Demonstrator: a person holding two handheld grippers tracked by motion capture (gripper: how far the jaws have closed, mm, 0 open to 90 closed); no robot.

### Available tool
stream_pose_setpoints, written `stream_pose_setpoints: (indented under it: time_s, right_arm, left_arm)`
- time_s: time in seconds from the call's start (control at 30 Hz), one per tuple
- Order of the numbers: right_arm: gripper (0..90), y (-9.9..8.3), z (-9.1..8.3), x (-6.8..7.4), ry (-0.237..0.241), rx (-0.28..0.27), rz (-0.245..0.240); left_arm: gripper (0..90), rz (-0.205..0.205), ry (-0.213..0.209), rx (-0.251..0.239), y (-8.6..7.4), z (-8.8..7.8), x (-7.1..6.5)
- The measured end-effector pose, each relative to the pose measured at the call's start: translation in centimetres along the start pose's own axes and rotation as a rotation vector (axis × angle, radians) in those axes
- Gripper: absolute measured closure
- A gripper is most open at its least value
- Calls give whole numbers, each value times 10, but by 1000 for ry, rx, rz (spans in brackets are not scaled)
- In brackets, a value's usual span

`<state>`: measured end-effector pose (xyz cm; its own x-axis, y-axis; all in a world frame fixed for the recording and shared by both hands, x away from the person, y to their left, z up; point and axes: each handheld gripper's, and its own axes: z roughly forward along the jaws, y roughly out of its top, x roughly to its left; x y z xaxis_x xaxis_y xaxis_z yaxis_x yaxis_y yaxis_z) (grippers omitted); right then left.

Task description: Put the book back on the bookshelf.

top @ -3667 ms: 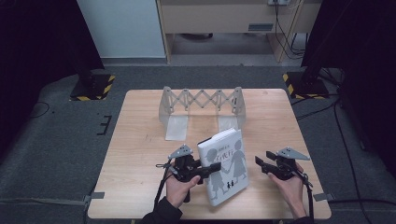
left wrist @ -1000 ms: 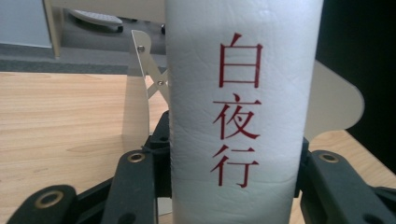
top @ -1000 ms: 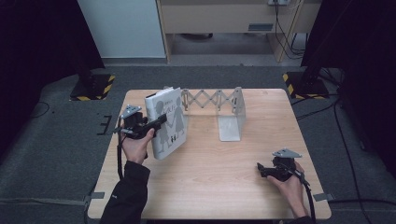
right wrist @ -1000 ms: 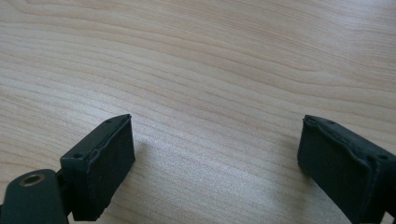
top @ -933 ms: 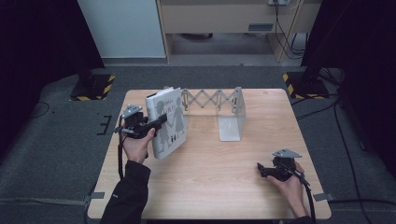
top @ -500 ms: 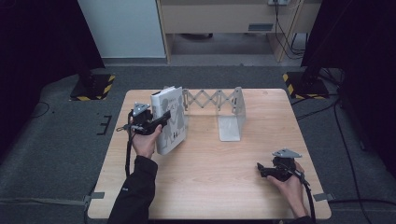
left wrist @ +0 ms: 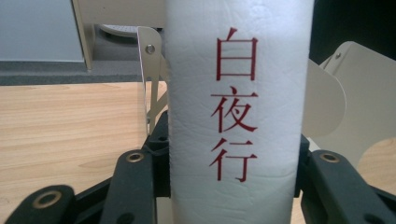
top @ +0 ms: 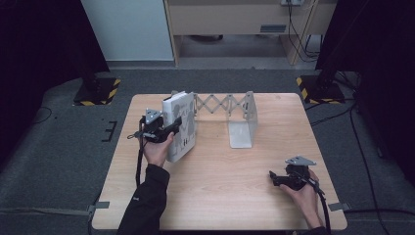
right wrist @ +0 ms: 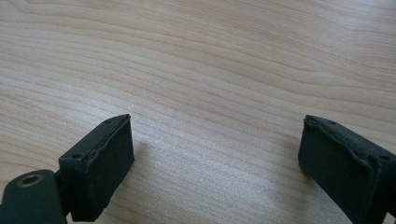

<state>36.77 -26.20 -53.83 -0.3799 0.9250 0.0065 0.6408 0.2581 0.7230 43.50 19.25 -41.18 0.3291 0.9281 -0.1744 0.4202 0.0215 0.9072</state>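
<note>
The left tongs [top: 172, 123] clamp the spine of a white book [top: 181, 125], standing upright at ten o'clock on the tabletop [top: 220, 196], against the left plate of the folding metal rack [top: 242, 122]. That plate is mostly hidden behind it. The right tongs [top: 274, 177] rest gaping and empty at four o'clock.
</note>
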Motion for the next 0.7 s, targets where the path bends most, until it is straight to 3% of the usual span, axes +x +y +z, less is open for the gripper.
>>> stream_pose_setpoints:
  time_s: [0.43,0.7]
  right_arm:
    - [107,0,0,0,0,0,0]
    - [107,0,0,0,0,0,0]
  left_arm:
    - [524,57,-7,-3,-34,-33,-5]
    - [524,88,3,0,-48,-42,-12]
